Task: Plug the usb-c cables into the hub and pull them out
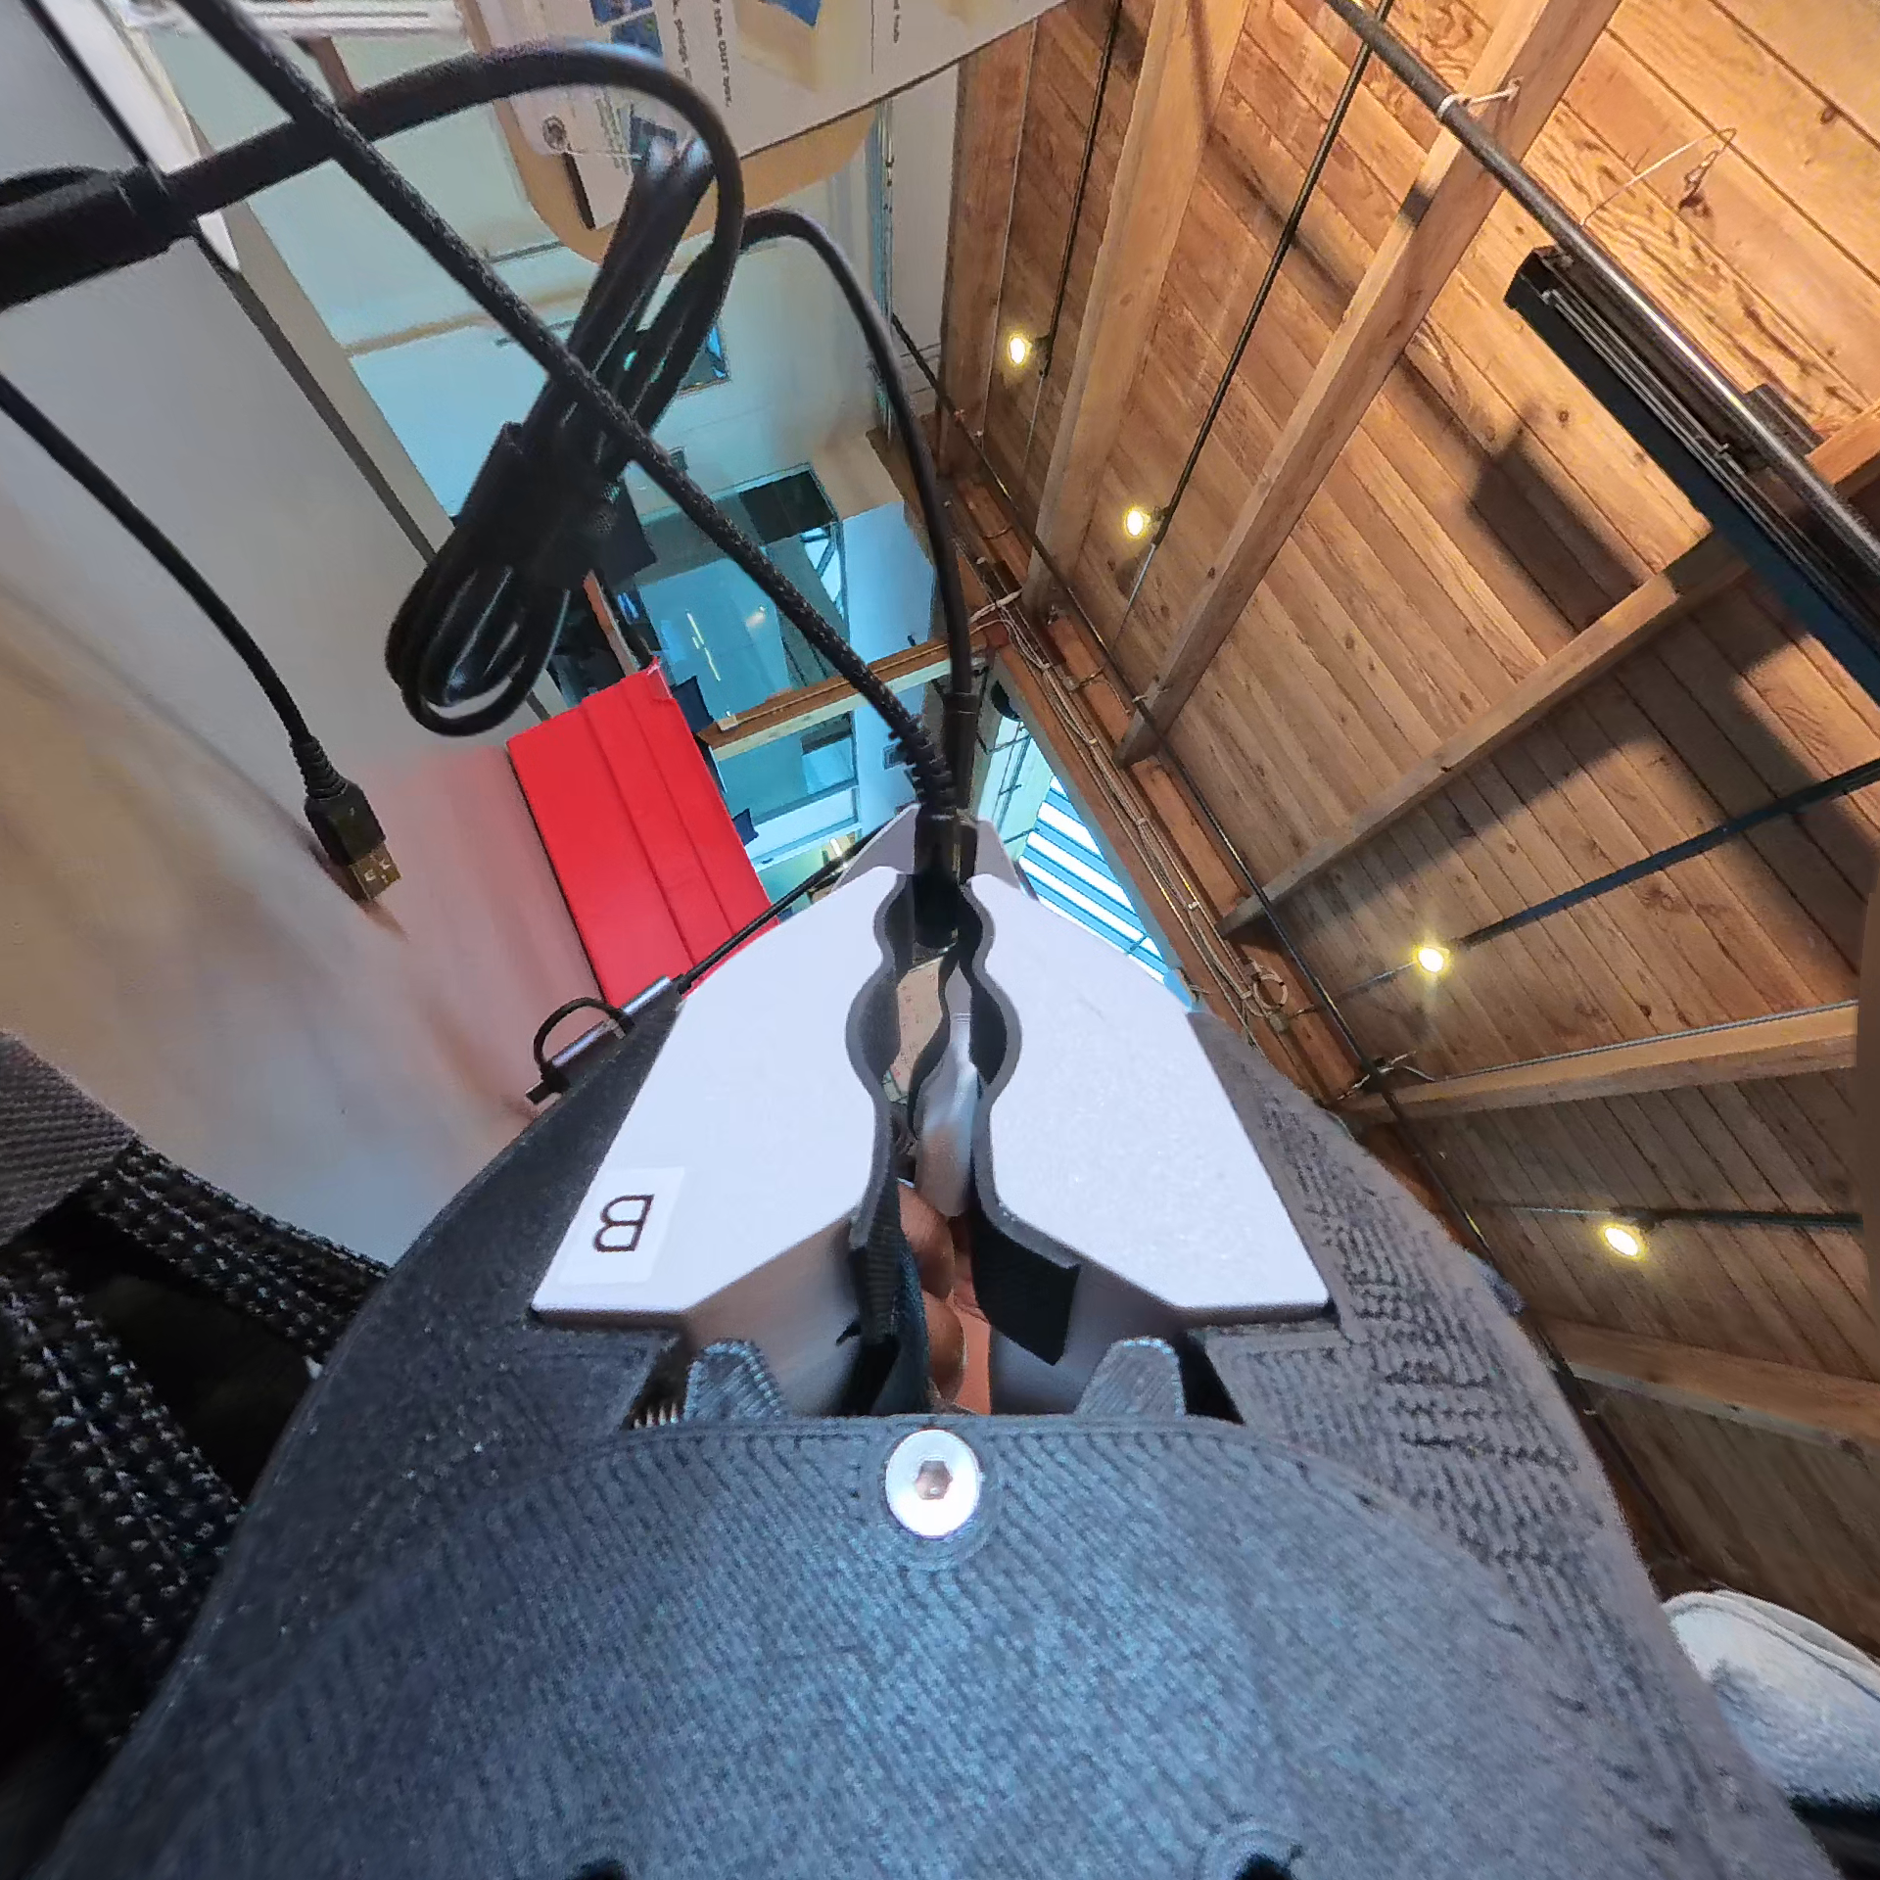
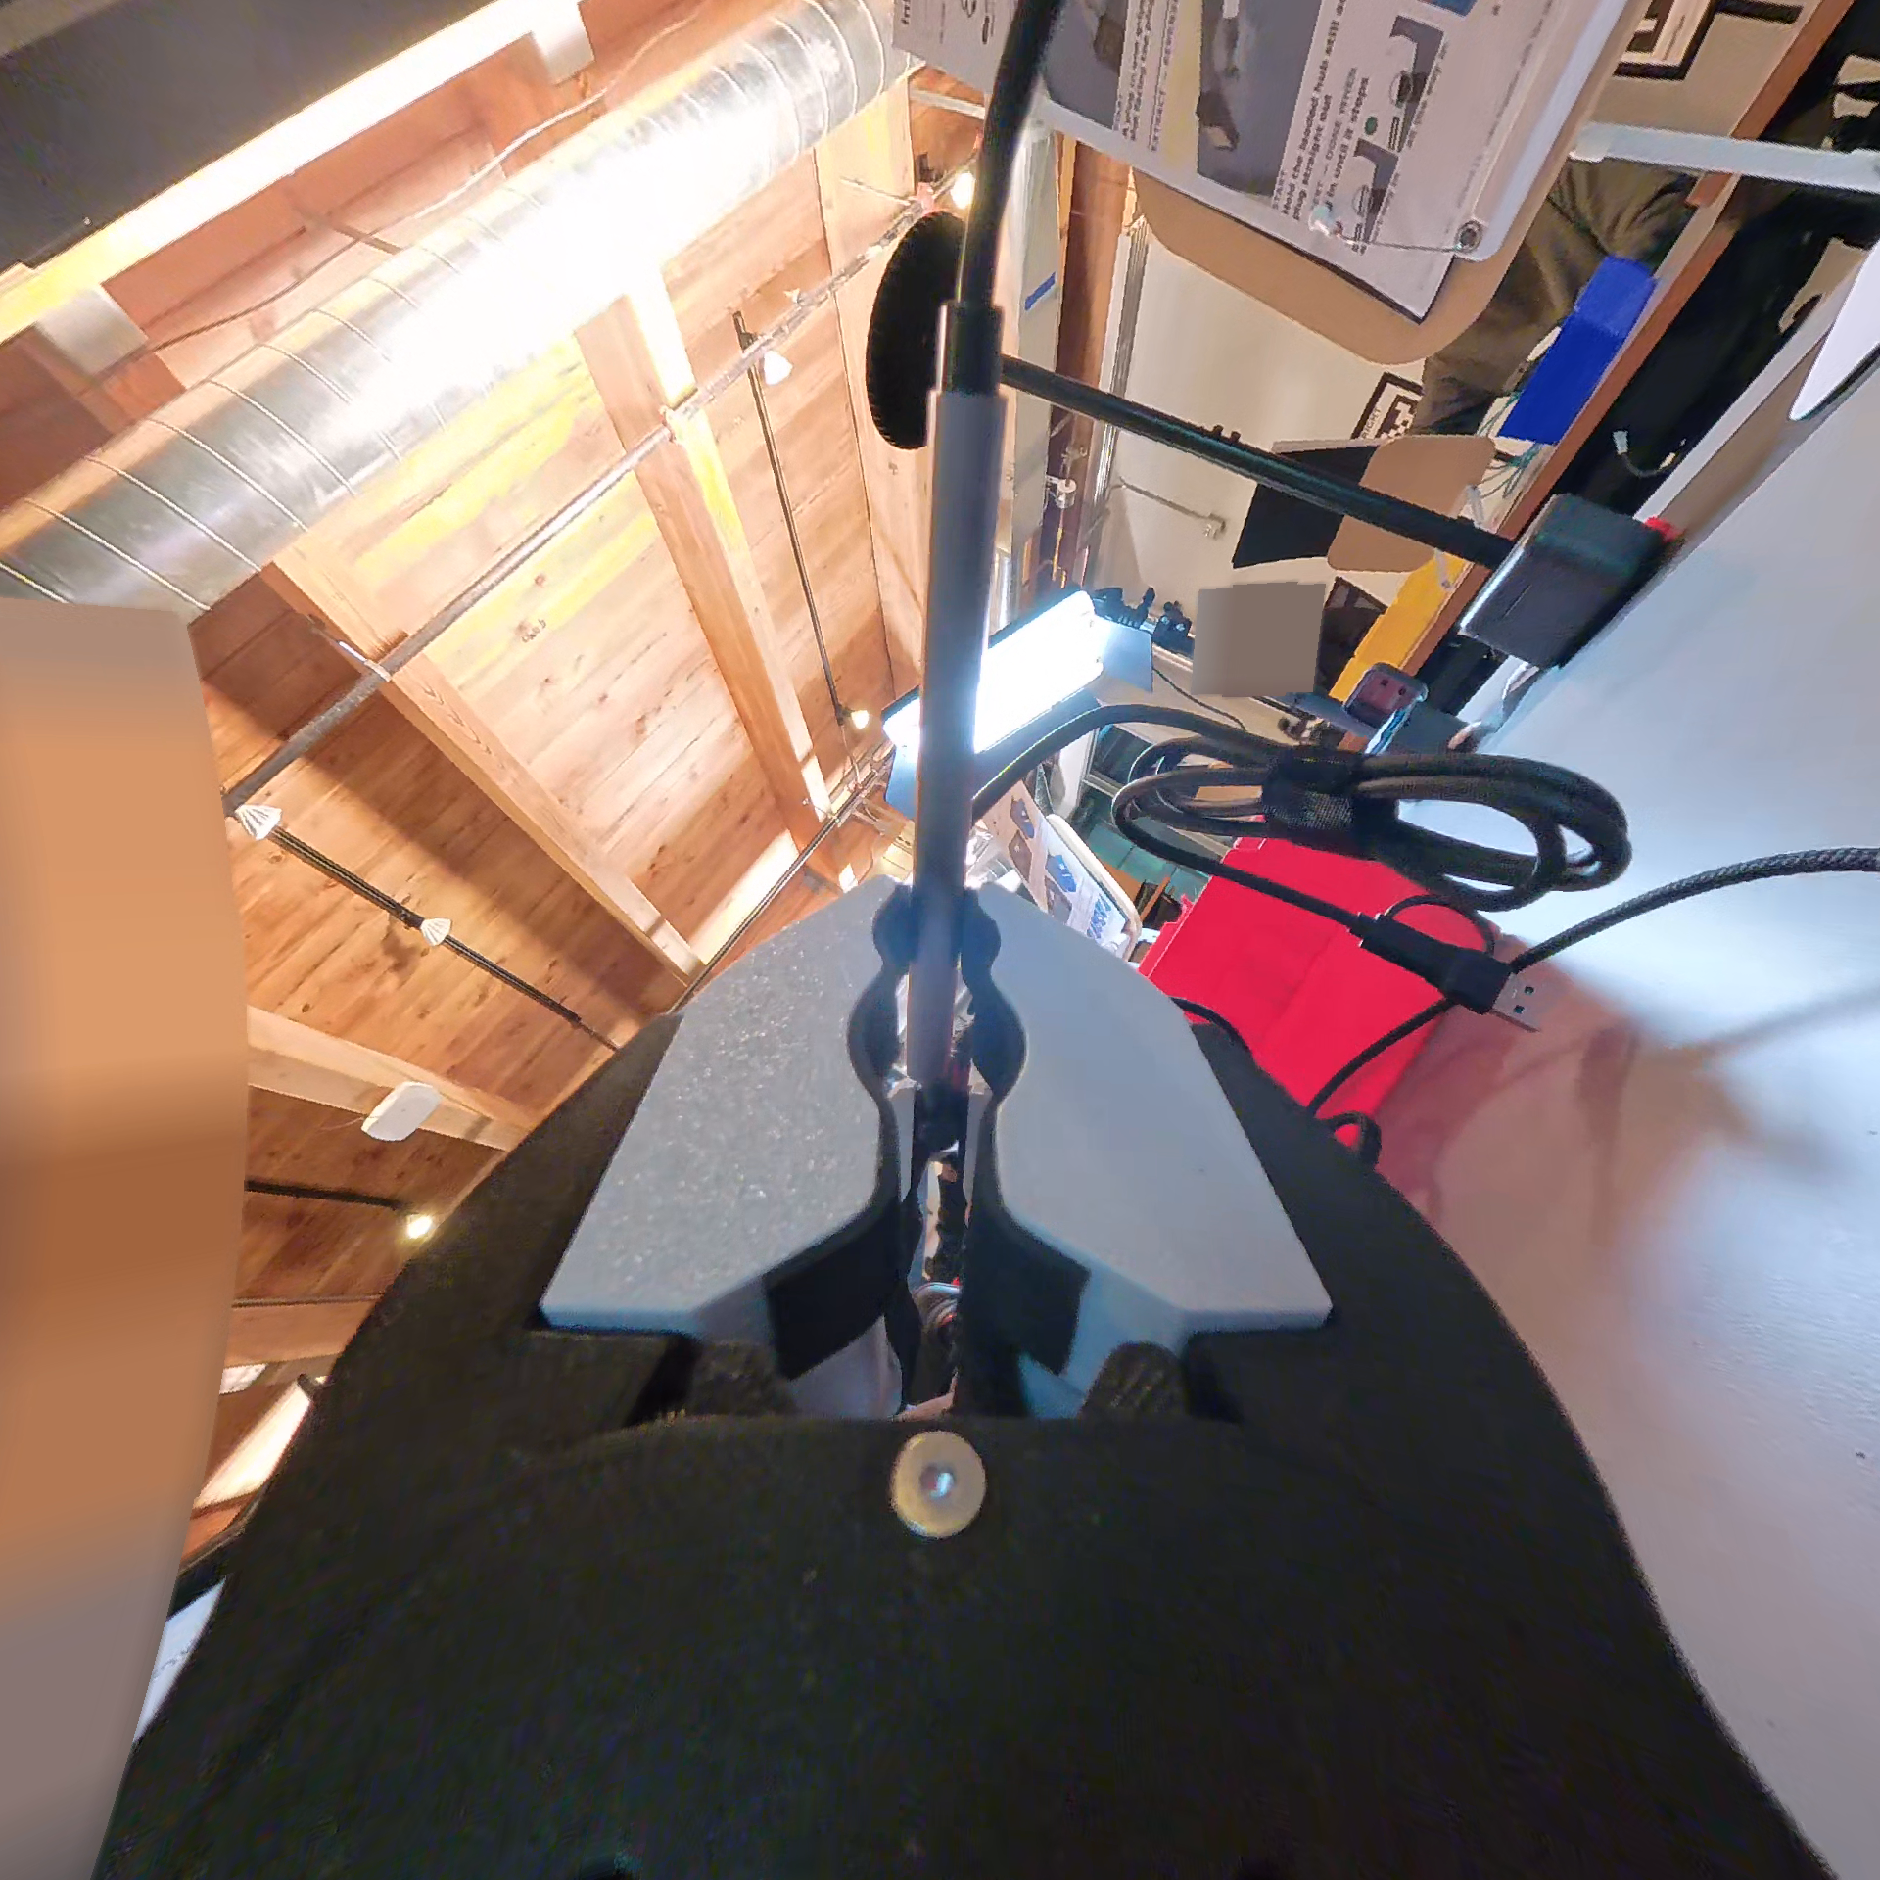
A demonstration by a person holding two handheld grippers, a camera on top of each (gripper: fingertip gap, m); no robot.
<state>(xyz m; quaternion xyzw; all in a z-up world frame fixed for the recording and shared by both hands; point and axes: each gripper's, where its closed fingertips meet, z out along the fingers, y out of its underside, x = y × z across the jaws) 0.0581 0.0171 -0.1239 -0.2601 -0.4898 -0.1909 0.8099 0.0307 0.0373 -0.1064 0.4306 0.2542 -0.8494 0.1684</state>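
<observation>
we see both claws tilted steeply, so wooden ceiling planks (image 1: 1424, 610) fill one side of each view and the white bench (image 1: 153, 814) runs up the other.

the left claw (image 1: 936, 895) has its grey fingers (image 1: 753, 1099) closed together on black cable plugs (image 1: 938, 844) at the tips. a braided cable (image 1: 610, 427) and a smooth black cable (image 1: 916, 427) rise from that pinch and arc back across the view. a grey metal piece shows in the gap between the fingers further back; we cannot tell what it is.

the right claw (image 2: 931, 936) is clamped on the slim grey usb-c hub (image 2: 951, 661), seen edge-on and standing up out of the fingertips. a black lead (image 2: 992, 132) leaves the hub's far end and curves out of the top of the view, with a round black strap tab (image 2: 911, 326) just beside it.

around them: a bundled coil of black cable (image 1: 529, 570) hangs in front of the left claw, and a loose braided cable with a usb-a plug (image 1: 356, 855) rests on the bench. in the right view a tied cable coil (image 2: 1373, 804) lies on the bench beside a red folded mat (image 2: 1292, 966), with a dark usb-a plug (image 2: 1485, 982) near it. a silver duct (image 2: 407, 336) crosses the ceiling, and a printed sheet on a board (image 2: 1323, 153) sits at the far bench edge.
</observation>
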